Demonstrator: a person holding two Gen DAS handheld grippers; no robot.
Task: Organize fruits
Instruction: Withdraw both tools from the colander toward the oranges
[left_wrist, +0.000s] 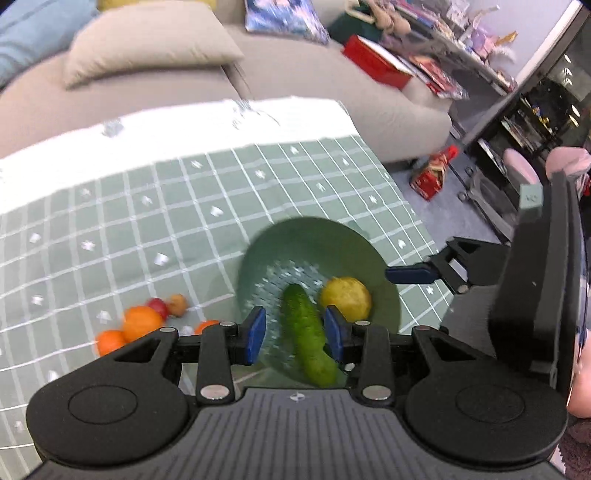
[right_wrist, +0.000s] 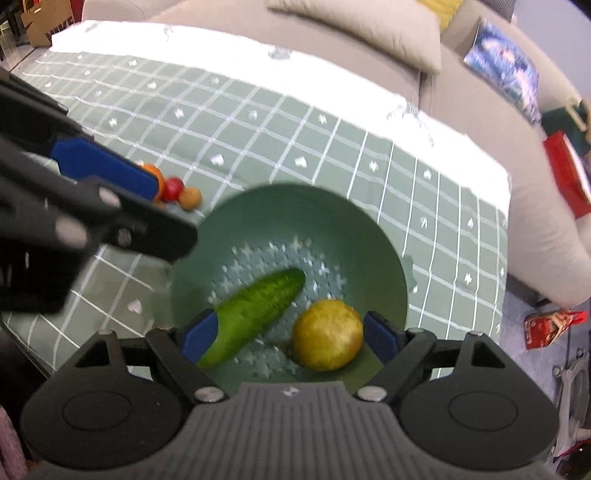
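Observation:
A green perforated bowl (left_wrist: 347, 247) (right_wrist: 373, 236) holds a cucumber (left_wrist: 308, 332) (right_wrist: 255, 310) and a yellow pear-like fruit (left_wrist: 345, 297) (right_wrist: 327, 334). My left gripper (left_wrist: 295, 334) is open above the bowl, its blue pads either side of the cucumber without closing on it. My right gripper (right_wrist: 290, 334) is open over the bowl's near rim, spanning both fruits. Oranges (left_wrist: 142, 323), a red fruit (left_wrist: 158, 306) (right_wrist: 173, 187) and a small brown fruit (left_wrist: 178, 303) (right_wrist: 191, 198) lie on the cloth left of the bowl.
A green checked tablecloth (left_wrist: 184, 206) (right_wrist: 258, 129) covers the table. A beige sofa (left_wrist: 155, 48) with cushions stands behind. The table's right edge drops to the floor, where a red box (left_wrist: 432, 173) lies.

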